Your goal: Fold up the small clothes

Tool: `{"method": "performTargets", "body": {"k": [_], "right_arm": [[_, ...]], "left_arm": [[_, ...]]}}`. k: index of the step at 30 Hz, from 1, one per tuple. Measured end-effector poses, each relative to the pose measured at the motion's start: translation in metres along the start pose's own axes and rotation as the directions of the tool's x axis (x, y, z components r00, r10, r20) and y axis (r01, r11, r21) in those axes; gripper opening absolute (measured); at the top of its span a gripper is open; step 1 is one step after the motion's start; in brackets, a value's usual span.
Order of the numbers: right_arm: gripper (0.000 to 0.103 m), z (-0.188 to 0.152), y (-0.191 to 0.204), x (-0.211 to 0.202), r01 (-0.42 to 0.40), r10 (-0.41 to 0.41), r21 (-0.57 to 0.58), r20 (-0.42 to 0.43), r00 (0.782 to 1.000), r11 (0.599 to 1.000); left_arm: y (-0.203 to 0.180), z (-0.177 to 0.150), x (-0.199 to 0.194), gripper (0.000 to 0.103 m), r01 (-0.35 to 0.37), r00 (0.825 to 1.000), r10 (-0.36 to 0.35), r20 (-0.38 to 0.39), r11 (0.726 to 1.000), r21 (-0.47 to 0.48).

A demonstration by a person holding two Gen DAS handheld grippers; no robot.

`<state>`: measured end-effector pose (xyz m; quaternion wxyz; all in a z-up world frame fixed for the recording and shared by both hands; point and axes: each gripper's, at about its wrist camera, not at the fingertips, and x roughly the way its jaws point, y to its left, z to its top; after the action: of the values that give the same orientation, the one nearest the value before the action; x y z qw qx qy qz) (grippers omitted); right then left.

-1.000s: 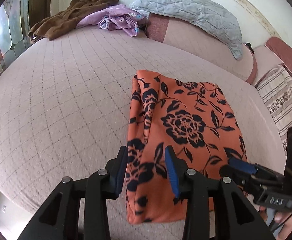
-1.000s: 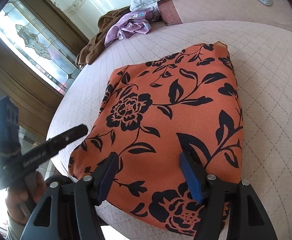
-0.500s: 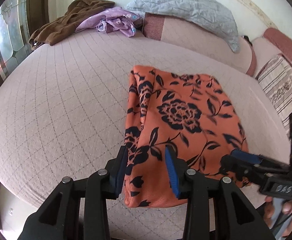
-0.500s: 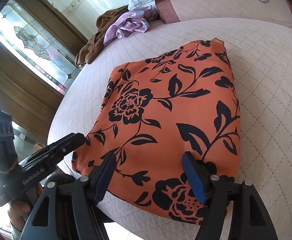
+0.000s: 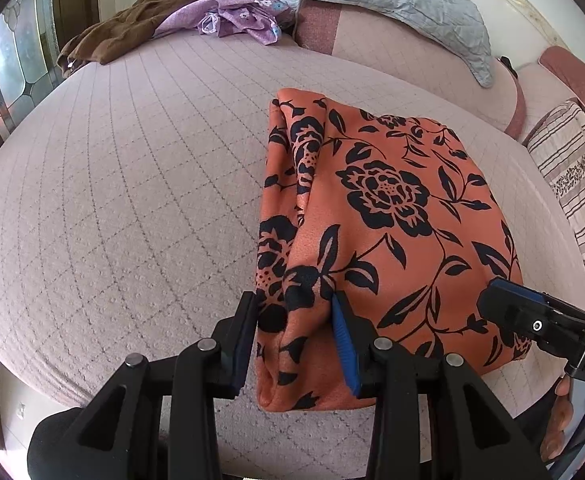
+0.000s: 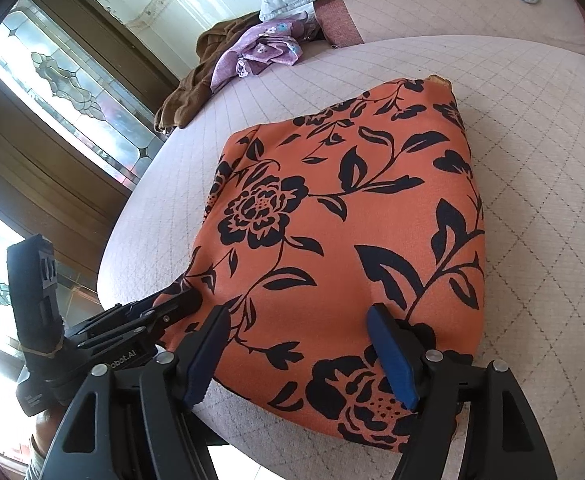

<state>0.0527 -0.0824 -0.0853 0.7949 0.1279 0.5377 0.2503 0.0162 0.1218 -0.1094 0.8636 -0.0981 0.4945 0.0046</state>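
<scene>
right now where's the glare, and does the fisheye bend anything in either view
Left wrist view: even daylight, sharp; the bed bulges into a dome and its quilt lines curve. Right wrist view: the stained-glass window is blown out at left, the wall above glares; the orange floral garment stays sharp.

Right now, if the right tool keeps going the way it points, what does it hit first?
Most likely the orange cloth: the right tool, jaws opening, points down at its near part, with fabric already between the fingers. Depth is unclear, but the bed lies directly beneath.
</scene>
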Motion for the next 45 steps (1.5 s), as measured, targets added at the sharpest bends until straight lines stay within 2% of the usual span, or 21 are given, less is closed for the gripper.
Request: {"method": "performTargets", "body": {"k": [5,8,12,13,15,16,18,20,23,26,28,30,31,32,33,35,37,39,42,45], "right_arm": [[0.075,0.0,-0.001,0.0,-0.008,0.008,0.0,0.002,1.0,1.0],[0.075,-0.001,-0.002,0.0,-0.018,0.018,-0.003,-0.001,1.0,1.0],[0.075,0.003,-0.009,-0.006,-0.054,0.054,0.027,-0.009,0.998,0.998],[0.075,0.005,-0.013,-0.016,-0.085,0.084,0.048,0.03,0.996,0.995],[0.075,0.008,-0.022,-0.036,-0.114,0.106,0.069,0.115,0.988,0.991],[0.075,0.01,-0.031,-0.047,-0.108,0.093,0.09,0.154,0.984,0.99],[0.075,0.015,-0.051,-0.055,-0.094,0.068,0.142,0.176,0.982,0.985],[0.077,0.019,-0.079,-0.054,-0.096,0.057,0.244,0.162,0.985,0.965],[0.077,0.025,-0.116,-0.039,-0.158,0.112,0.371,0.142,0.983,0.915],[0.077,0.032,-0.127,-0.02,-0.191,0.154,0.406,0.122,0.98,0.893],[0.077,0.037,-0.129,-0.001,-0.216,0.194,0.42,0.095,0.976,0.882],[0.076,0.041,-0.126,0.016,-0.203,0.194,0.417,0.064,0.979,0.886],[0.073,0.045,-0.122,0.027,-0.199,0.202,0.399,0.036,0.979,0.895],[0.065,0.048,-0.118,0.032,-0.181,0.189,0.369,0.015,0.982,0.911],[0.056,0.052,-0.109,0.037,-0.129,0.143,0.318,-0.021,0.99,0.939],[0.043,0.059,-0.094,0.036,-0.079,0.093,0.235,-0.052,0.994,0.969],[0.037,0.067,-0.079,0.023,-0.051,0.058,0.145,-0.044,0.997,0.988],[0.035,0.076,-0.067,0.005,-0.039,0.04,0.077,-0.014,0.999,0.996],[0.034,0.094,-0.061,-0.042,0.008,-0.008,-0.001,0.093,0.996,1.0],[0.035,0.108,-0.089,-0.075,0.028,-0.031,0.024,0.147,0.989,0.999]], "left_arm": [[0.003,-0.002,0.006,0.04,0.018,1.0,-0.018,-0.008,1.0,-0.005],[0.011,-0.007,0.013,0.045,0.051,0.998,-0.051,-0.024,0.998,-0.031],[0.017,-0.005,-0.002,0.045,0.1,0.995,-0.101,-0.011,0.994,-0.054],[0.018,-0.003,-0.008,0.047,0.115,0.993,-0.115,0.005,0.992,-0.054],[0.023,0.003,-0.02,0.059,0.15,0.988,-0.147,0.044,0.987,-0.065],[0.027,0.01,-0.025,0.068,0.175,0.983,-0.169,0.066,0.981,-0.082],[0.035,0.023,-0.024,0.074,0.211,0.976,-0.202,0.083,0.97,-0.119],[0.037,0.033,-0.016,0.074,0.224,0.974,-0.217,0.067,0.965,-0.134],[0.038,0.046,0.008,0.074,0.266,0.963,-0.267,0.017,0.951,-0.159],[0.04,0.05,0.033,0.074,0.267,0.96,-0.279,-0.038,0.945,-0.189],[0.034,0.05,0.049,0.074,0.287,0.948,-0.308,-0.085,0.938,-0.192],[0.026,0.049,0.053,0.077,0.288,0.951,-0.3,-0.074,0.947,-0.14],[0.023,0.049,0.055,0.076,0.279,0.954,-0.29,-0.078,0.952,-0.124],[0.02,0.049,0.056,0.063,0.272,0.956,-0.282,-0.079,0.955,-0.117],[0.015,0.05,0.058,0.053,0.303,0.946,-0.313,-0.088,0.946,-0.116],[0.009,0.051,0.055,0.037,0.311,0.944,-0.32,-0.075,0.944,-0.111],[0.0,0.054,0.048,0.032,0.308,0.948,-0.313,-0.053,0.948,-0.084],[-0.01,0.06,0.045,0.029,0.349,0.935,-0.353,-0.03,0.932,-0.096],[-0.05,0.081,0.033,0.029,0.394,0.919,-0.392,0.045,0.918,-0.042],[-0.09,0.102,0.047,0.039,0.407,0.913,-0.407,0.021,0.912,-0.056]]}}
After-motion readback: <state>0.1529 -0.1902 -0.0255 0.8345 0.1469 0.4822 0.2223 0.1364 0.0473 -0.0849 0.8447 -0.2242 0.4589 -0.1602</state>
